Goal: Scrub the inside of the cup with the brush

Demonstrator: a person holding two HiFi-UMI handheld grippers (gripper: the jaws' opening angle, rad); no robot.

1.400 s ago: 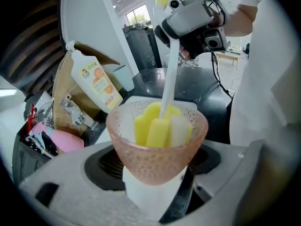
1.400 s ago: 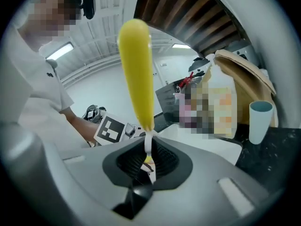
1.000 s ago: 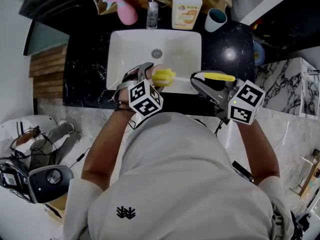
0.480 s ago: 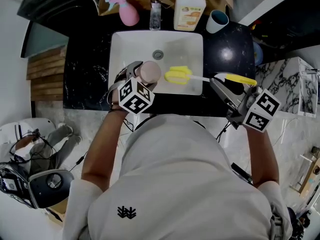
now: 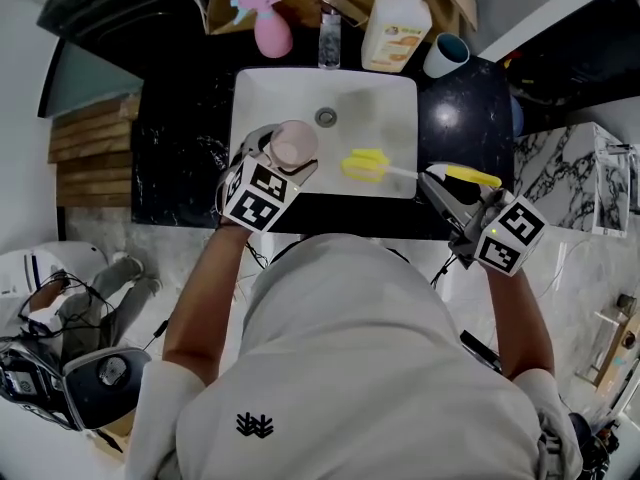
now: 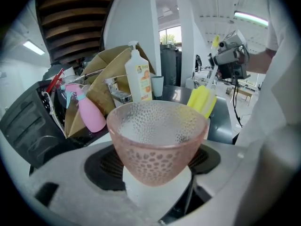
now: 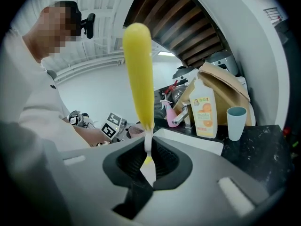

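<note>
A pink dimpled cup point(image 5: 294, 145) is held mouth-up over the left part of the white sink point(image 5: 330, 93), with my left gripper point(image 5: 278, 162) shut on its lower body. In the left gripper view the cup point(image 6: 157, 138) fills the centre, its inside wet and foamy, above the gripper point(image 6: 157, 178). My right gripper point(image 5: 441, 184) is shut on the white neck of the brush, whose yellow head point(image 5: 365, 164) hangs over the sink, to the right of the cup and apart from it. The yellow handle point(image 7: 139, 74) rises from the right gripper point(image 7: 147, 163).
Behind the sink stand a pink spray bottle point(image 5: 270, 28), a tap point(image 5: 330, 20), an orange-labelled soap bottle point(image 5: 397, 30) and a blue cup point(image 5: 445, 55), with brown paper behind them. Black counter point(image 5: 180, 138) flanks the sink on both sides.
The brush head was at the cup's mouth a second ago. It has drawn back to the right and the cup now sits mouth-up, apart from it. Both grips hold.
</note>
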